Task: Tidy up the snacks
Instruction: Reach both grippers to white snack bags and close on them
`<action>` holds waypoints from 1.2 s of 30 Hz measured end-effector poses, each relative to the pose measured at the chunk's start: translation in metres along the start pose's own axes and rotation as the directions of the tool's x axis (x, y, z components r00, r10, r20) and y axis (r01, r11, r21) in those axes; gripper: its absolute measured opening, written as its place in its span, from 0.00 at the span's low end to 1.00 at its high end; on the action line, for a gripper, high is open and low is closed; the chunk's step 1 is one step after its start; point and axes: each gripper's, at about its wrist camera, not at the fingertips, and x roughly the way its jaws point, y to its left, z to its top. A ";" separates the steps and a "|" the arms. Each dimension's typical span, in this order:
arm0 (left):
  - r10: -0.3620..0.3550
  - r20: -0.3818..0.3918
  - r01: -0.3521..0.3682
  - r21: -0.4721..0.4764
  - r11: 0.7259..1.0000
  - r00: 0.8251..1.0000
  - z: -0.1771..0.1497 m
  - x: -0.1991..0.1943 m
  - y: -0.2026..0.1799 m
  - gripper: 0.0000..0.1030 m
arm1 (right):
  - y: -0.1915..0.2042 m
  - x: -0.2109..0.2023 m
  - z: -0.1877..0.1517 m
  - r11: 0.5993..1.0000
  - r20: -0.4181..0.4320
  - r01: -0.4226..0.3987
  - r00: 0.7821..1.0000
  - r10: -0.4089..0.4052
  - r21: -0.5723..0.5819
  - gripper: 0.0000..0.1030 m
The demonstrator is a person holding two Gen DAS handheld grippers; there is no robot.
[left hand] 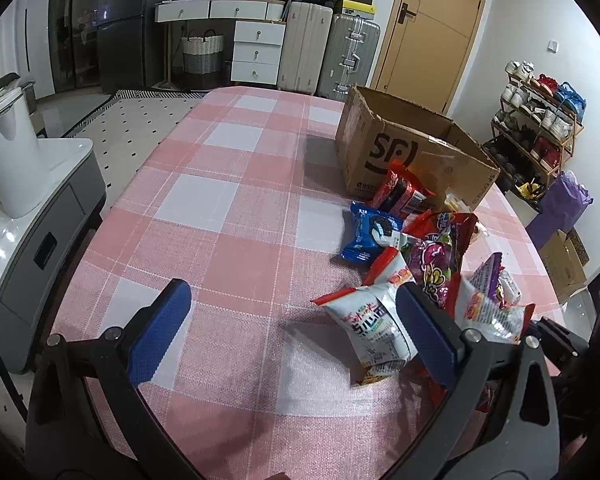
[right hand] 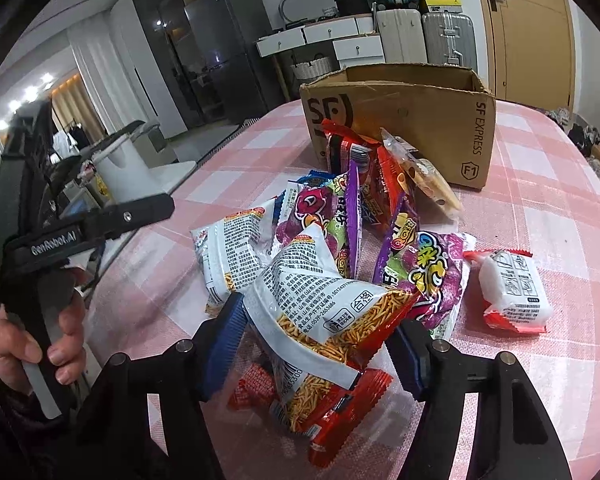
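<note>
Crinkly foil noodle packet [right hand: 320, 312] between right gripper [right hand: 320, 344] jaws, unpinched; left gripper [left hand: 292, 332] jaws wide, empty.

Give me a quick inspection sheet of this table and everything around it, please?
Surface: table under a pink and white checked cloth.
Job's things: heap of snack packets in front of an open cardboard box; one white and red packet lies apart, right of the heap.
Clutter: nothing seen on the table besides these.
Grippers: left tool open, over bare cloth beside the heap; right tool open around a white noodle snack packet, pads not clearly pressing it.
Cables: nothing seen.
Surroundings: suitcases, white drawers, wooden door, shoe rack, fridge.
</note>
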 end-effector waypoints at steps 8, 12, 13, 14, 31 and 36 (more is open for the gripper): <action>0.006 -0.027 -0.006 0.015 1.000 1.000 -0.006 0.000 -0.002 0.99 | -0.010 -0.019 0.000 0.998 0.056 -0.053 0.997 0.050 0.044 0.65; -0.003 -0.051 0.004 0.016 1.000 0.999 -0.010 0.004 -0.002 0.99 | -0.012 -0.029 0.001 0.995 0.091 -0.083 0.993 0.078 0.050 0.65; -0.006 -0.057 0.007 0.015 1.000 0.998 -0.010 0.005 -0.003 0.99 | -0.012 -0.031 0.001 0.995 0.097 -0.087 0.992 0.081 0.052 0.65; -0.010 -0.062 0.011 0.015 1.000 0.998 -0.010 0.006 -0.004 0.99 | -0.013 -0.034 0.001 0.994 0.104 -0.093 0.991 0.086 0.055 0.65; -0.134 -0.172 0.131 -0.030 0.991 0.976 -0.015 0.040 -0.022 0.99 | -0.033 -0.063 -0.006 0.989 0.183 -0.110 0.979 0.092 0.096 0.65; -0.102 -0.188 0.094 -0.050 0.994 0.977 -0.014 0.050 -0.023 0.99 | -0.035 -0.068 -0.009 0.988 0.192 -0.119 0.977 0.098 0.103 0.65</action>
